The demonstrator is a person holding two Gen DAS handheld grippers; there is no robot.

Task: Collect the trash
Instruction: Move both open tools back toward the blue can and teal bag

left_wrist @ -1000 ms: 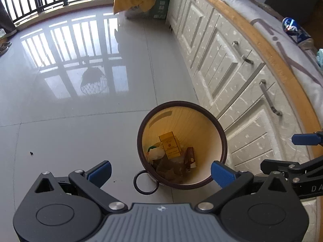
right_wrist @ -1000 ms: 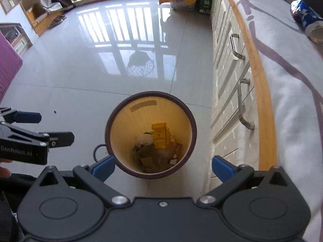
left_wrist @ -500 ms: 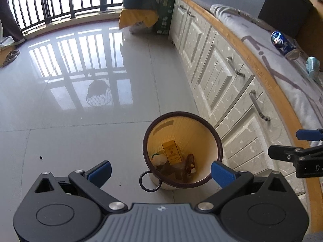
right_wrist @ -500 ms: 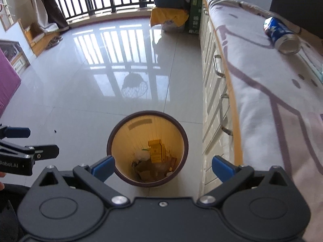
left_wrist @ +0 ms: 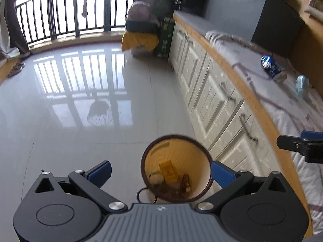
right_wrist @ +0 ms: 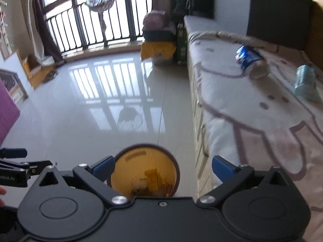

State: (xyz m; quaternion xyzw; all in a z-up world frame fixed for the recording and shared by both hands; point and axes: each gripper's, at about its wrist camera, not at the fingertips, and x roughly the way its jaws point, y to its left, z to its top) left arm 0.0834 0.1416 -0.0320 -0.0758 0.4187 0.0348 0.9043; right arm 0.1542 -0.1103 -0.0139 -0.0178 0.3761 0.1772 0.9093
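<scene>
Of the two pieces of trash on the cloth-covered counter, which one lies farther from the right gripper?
The blue can, on its side; the crumpled pale-green wrapper lies nearer.

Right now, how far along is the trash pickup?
Done: the bin on the floor already holds scraps, including a yellow box. In hand: nothing; the left tool and right tool are both open and empty, above the bin. Left: the blue can lying on its side and the crumpled teal wrapper beside it, both on the cloth-covered counter.
</scene>
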